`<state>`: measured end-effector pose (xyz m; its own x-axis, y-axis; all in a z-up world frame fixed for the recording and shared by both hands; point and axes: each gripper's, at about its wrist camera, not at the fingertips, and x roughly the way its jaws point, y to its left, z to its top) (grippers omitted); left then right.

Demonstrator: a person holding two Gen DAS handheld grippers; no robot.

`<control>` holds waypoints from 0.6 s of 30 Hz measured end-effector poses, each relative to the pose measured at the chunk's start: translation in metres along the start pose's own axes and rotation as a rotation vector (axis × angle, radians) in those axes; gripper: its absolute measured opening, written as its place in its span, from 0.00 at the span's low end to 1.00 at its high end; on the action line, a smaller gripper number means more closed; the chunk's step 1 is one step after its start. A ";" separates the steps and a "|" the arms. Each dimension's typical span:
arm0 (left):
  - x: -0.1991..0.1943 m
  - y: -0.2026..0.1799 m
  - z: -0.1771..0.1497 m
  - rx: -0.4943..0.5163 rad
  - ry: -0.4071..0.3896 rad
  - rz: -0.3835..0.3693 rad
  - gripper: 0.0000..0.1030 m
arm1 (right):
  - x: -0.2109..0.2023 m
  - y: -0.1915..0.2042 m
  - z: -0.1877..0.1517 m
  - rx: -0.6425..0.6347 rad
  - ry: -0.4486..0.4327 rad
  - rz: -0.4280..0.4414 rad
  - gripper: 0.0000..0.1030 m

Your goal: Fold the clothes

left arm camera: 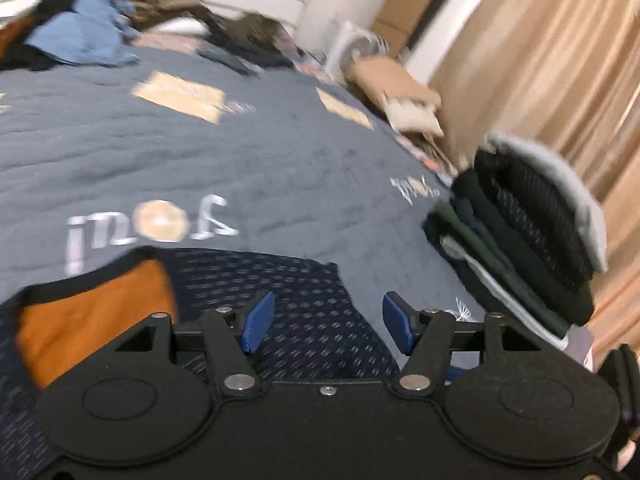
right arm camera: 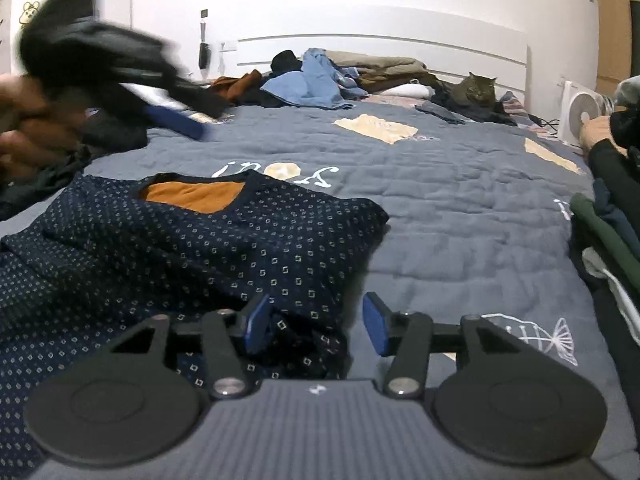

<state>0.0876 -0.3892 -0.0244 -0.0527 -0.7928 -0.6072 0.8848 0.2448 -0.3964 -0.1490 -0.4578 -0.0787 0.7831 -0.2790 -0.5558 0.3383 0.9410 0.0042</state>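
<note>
The bed (right arm camera: 460,208) filled nearly everything I saw, covered by a grey-blue quilted bedspread (left arm camera: 248,152) with tan patches and pale lettering. Along the white headboard (right arm camera: 380,46) lay a heap of unfolded clothes (right arm camera: 316,80), blue, brown and black pieces jumbled together, and a tabby cat (right arm camera: 478,90) sat just beside that heap, to its right. On the right side of the bed stood a stack of folded clothes (left arm camera: 520,240), dark pieces with a grey one on top, close to the beige curtain (left arm camera: 560,60).

The piece I was working on was a navy sweater (right arm camera: 192,252) with a small pale square pattern and an orange lining (right arm camera: 196,196) showing at the neck. It lay spread on the near left part of the bedspread, its neck turned toward the headboard, well apart from both the heap and the stack.

My right gripper (right arm camera: 316,330) was low over the sweater's near edge. Its blue pads stood moderately apart; bunched fabric lay right at the left pad, yet nothing was pinched between them. My left gripper (left arm camera: 328,328) was over the same sweater, pads likewise moderately apart and empty. In the right wrist view it appeared blurred at upper left, gripped by my hand (right arm camera: 28,128).
</note>
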 end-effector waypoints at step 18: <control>0.148 -0.012 0.023 0.115 0.195 0.056 0.05 | 0.027 0.009 -0.014 -0.073 0.135 -0.014 0.05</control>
<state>0.0793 -0.5222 -0.0935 -0.0810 -0.6544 -0.7518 0.9350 0.2113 -0.2847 -0.1322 -0.4544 -0.1050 0.6996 -0.2683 -0.6623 0.3055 0.9502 -0.0621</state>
